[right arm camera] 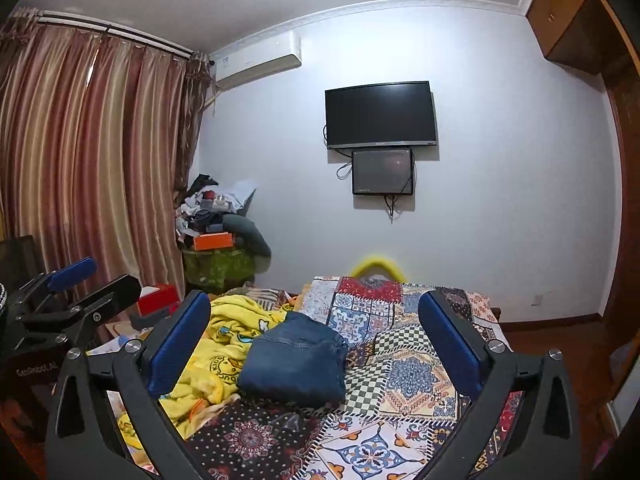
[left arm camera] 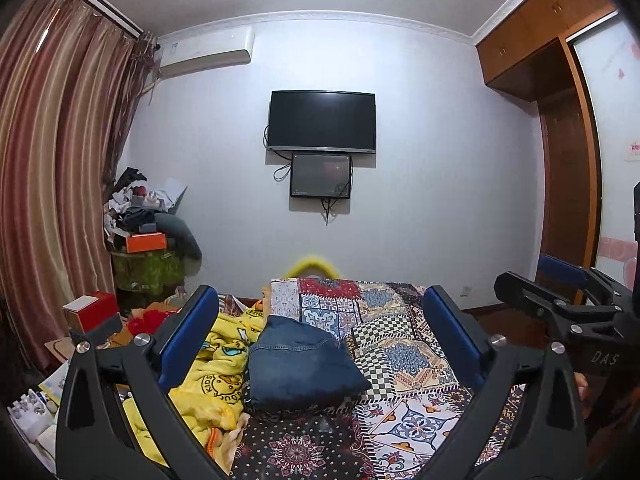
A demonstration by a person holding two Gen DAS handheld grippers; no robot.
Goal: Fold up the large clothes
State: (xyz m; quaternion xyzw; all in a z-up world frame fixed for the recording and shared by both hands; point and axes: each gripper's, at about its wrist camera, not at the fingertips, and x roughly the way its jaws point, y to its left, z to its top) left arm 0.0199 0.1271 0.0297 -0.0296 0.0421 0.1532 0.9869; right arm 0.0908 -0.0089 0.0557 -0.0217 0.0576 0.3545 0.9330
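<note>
A: Where's the left wrist cam?
B: Low over the bed [left arm camera: 420, 364], facing fwd along its fingers toward the far wall w/ the TV [left arm camera: 322, 120].
A: Right wrist cam?
B: Same height and heading, just beside it, angled slightly left.
A: Overlap?
B: Bed, TV, curtain [right arm camera: 92, 152]; each also catches the other gripper.

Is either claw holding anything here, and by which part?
Nothing is held. The left claw and right claw are both open and empty, above the folded jeans on the bed.
</note>
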